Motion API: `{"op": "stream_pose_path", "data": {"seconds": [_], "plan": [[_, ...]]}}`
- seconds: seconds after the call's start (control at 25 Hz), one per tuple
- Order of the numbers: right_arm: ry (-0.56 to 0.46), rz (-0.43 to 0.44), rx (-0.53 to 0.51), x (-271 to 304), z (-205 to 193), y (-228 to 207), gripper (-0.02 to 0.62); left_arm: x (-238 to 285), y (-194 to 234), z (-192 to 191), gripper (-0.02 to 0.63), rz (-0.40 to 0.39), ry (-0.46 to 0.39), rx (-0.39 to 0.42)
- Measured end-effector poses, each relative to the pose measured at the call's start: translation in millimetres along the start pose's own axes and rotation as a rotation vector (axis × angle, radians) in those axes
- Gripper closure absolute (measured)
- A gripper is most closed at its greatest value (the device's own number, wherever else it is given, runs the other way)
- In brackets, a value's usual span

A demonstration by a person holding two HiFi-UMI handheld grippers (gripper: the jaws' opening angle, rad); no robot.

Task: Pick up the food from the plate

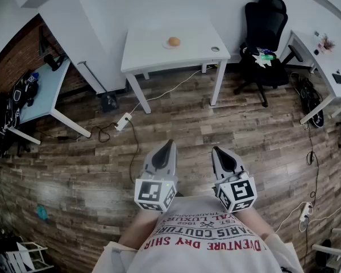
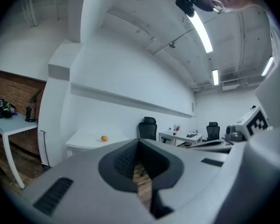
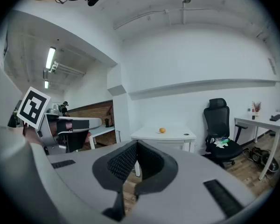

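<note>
The task had not begun. The food (image 1: 174,41) sat on its plate (image 1: 166,45) near the far edge of the white desk (image 1: 153,53), well apart from the person. The left tongs (image 1: 170,144) and right tongs (image 1: 216,150) were both closed on nothing. The approach and the pickup were still to be done.

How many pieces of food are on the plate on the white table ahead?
1: a round orange piece of food on the small white plate, about mid-way across the white table. Smaller bits could be missed from this far away.
</note>
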State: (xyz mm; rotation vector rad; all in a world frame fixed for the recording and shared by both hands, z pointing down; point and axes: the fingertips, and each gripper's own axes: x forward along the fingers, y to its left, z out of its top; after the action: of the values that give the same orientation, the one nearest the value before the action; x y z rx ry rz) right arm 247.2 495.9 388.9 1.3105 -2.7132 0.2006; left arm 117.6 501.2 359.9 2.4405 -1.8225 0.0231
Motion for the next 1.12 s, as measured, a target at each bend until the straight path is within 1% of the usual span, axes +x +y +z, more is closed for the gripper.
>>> {"op": "stream_pose_path", "data": {"seconds": [0.32, 0.56, 0.88, 1.12], "plan": [[0.033, 0.005, 0.015, 13, -10, 0, 0.583, 7, 12, -12, 0.6, 0.008, 0.037, -0.012], [0.03, 0.007, 0.051, 36, -10, 0, 0.583, 16, 37, -23, 0.6, 0.029, 0.074, -0.028], [0.1, 0.012, 0.096, 104, -17, -3, 0.583, 37, 109, -27, 0.6, 0.095, 0.106, -0.072], [0.144, 0.004, 0.087, 181, -3, 8, 0.583, 67, 188, -16, 0.6, 0.117, 0.106, -0.089]]}}
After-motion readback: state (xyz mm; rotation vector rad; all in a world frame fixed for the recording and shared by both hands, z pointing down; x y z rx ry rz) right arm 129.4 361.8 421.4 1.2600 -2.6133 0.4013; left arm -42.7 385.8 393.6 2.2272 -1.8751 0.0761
